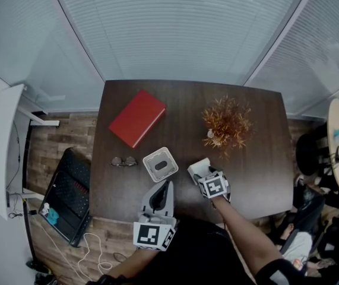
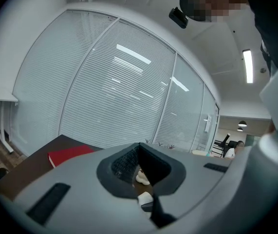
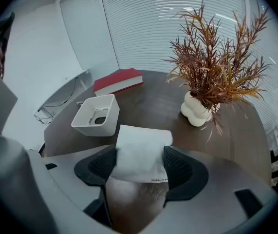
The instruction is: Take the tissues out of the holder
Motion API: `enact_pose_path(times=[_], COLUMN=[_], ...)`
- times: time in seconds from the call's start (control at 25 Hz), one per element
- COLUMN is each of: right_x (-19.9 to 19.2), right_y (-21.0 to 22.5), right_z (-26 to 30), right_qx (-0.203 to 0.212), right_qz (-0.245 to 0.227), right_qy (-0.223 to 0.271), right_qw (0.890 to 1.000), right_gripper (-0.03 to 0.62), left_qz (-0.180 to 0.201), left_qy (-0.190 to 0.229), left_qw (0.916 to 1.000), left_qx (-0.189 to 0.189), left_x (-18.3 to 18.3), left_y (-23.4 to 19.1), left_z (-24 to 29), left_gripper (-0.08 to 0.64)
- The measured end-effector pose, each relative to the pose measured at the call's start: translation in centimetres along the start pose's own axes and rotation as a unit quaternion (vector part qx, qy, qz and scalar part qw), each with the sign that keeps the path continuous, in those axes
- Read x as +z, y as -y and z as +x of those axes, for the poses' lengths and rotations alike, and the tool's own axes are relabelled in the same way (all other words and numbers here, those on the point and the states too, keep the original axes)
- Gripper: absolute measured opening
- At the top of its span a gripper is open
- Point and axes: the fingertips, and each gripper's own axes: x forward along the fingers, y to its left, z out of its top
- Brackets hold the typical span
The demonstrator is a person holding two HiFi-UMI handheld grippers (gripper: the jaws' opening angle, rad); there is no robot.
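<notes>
Spanning right gripper's [image 3: 139, 164] fingers [image 3: 180, 167] up close: tissues [image 3: 141, 147], tiny overhead.

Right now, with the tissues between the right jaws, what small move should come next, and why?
Probably lower the right gripper and set the tissue pack on the bare table beside the holder, then open. Both pads press on the pack, and the holder looks empty inside, so only the put-down seems to be left.
</notes>
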Motion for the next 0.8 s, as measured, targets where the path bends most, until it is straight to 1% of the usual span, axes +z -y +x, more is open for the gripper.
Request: enact_pose_path(times=[0.32,0.4,0.52,0.8], right_x=[-0.3,-0.6,-1.3,-2.5], right_y=[1.0,1.4,2.0,4.0], right_z=[-0.1,-0.2,-0.4,-1.3], right_qx=[-0.007,-0.012,-0.016,-0.019], right_qz=[0.006,0.007,0.012,0.023], right_qy=[0.003,0.004,0.005,0.01], right_qw=[1.0,1.0,1.0,1.0], right_gripper=[0.321,0.321,0.321,0.318], left_qz=[-0.001,-0.001,0.008,0.007], left_qy=[-0.003,-0.004,0.003,0.003], left_qw=[1.0,1.0,1.0,1.0], left_qx=[0.006,0.002,-0.006,-0.003], left_x=[-0.1,-0.4,-0.2,-0.5], left_y=[0.4,1.0,2.0,3.8], left_z=[0.1,0.5,0.6,1.1], left_gripper=[-0.002,-0.002,-0.002,-0.002])
